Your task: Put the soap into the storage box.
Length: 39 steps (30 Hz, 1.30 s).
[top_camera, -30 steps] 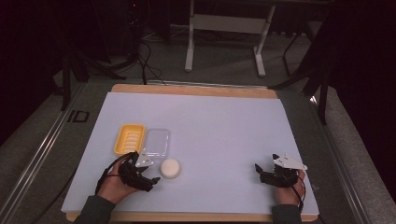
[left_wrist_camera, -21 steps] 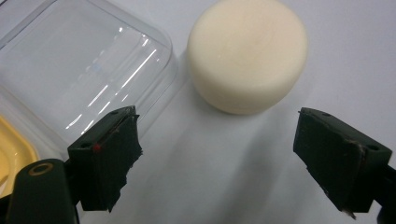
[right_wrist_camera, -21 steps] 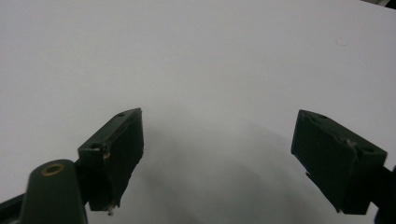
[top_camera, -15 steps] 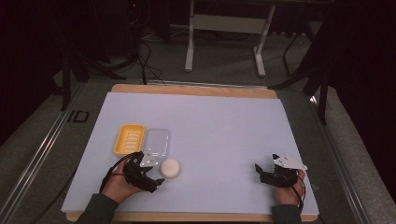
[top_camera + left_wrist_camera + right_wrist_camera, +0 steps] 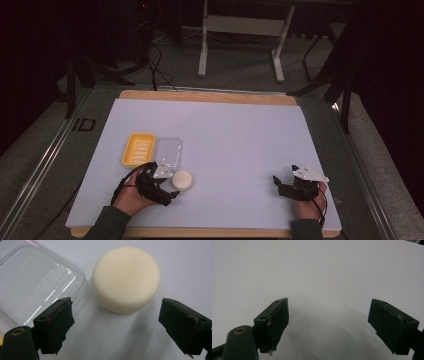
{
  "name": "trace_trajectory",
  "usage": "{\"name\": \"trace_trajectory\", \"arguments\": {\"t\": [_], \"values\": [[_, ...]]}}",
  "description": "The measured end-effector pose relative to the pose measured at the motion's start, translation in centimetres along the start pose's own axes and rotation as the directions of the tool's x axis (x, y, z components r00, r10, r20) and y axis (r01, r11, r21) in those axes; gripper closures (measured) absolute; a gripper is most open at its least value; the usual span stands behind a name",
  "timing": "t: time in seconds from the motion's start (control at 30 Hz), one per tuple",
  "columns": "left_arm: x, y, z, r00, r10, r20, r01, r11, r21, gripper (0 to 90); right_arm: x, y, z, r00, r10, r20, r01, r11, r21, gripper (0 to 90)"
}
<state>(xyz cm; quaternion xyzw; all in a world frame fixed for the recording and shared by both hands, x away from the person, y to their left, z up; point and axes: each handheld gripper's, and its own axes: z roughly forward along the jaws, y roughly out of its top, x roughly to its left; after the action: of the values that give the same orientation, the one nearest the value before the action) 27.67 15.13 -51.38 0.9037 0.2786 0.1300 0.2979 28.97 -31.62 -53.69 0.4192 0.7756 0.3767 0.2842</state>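
Left gripper (image 5: 117, 322), jaws wide apart, just before the cream round soap (image 5: 126, 277), not touching it. Soap flat on the white sheet (image 5: 235, 140), beside the near corner of the clear plastic lid (image 5: 32, 287), very close to it; contact cannot be told. In the high view, soap (image 5: 182, 180) just near of the clear lid (image 5: 168, 152), yellow tray (image 5: 138, 149) at the left side of that lid, edges together. Right gripper (image 5: 328, 325), jaws also wide apart with nothing between, over bare sheet, well apart from the soap to its right (image 5: 286, 186).
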Motion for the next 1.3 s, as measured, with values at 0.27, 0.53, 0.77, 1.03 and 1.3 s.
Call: {"name": "trace_trajectory", "arguments": {"t": [0.27,0.53,0.77,1.03,1.3], "values": [[-0.1,0.5,0.5,0.9998,0.011,0.015,-0.01,0.9999,-0.007,12.7,0.0,0.0,0.0,1.0,-0.001,0.0,0.001,1.0,0.0,16.9],[-0.2,0.8,0.9,0.9992,0.023,0.033,-0.023,0.9996,-0.016,12.3,0.0,0.0,0.0,1.0,-0.003,-0.001,0.003,1.0,0.002,16.9],[-0.3,1.2,1.3,0.9983,0.038,0.044,-0.038,0.9991,-0.021,12.3,0.0,0.0,0.0,1.0,-0.004,-0.001,0.004,1.0,0.003,16.9],[-0.5,1.7,1.9,0.9973,0.049,0.055,-0.048,0.9987,-0.018,12.3,0.0,0.0,0.0,1.0,-0.002,-0.001,0.002,1.0,0.002,16.9],[-0.5,2.1,2.3,0.9964,0.054,0.065,-0.053,0.9983,-0.023,13.5,0.0,0.0,0.0,1.0,-0.004,0.0,0.004,1.0,0.003,16.8]]}}
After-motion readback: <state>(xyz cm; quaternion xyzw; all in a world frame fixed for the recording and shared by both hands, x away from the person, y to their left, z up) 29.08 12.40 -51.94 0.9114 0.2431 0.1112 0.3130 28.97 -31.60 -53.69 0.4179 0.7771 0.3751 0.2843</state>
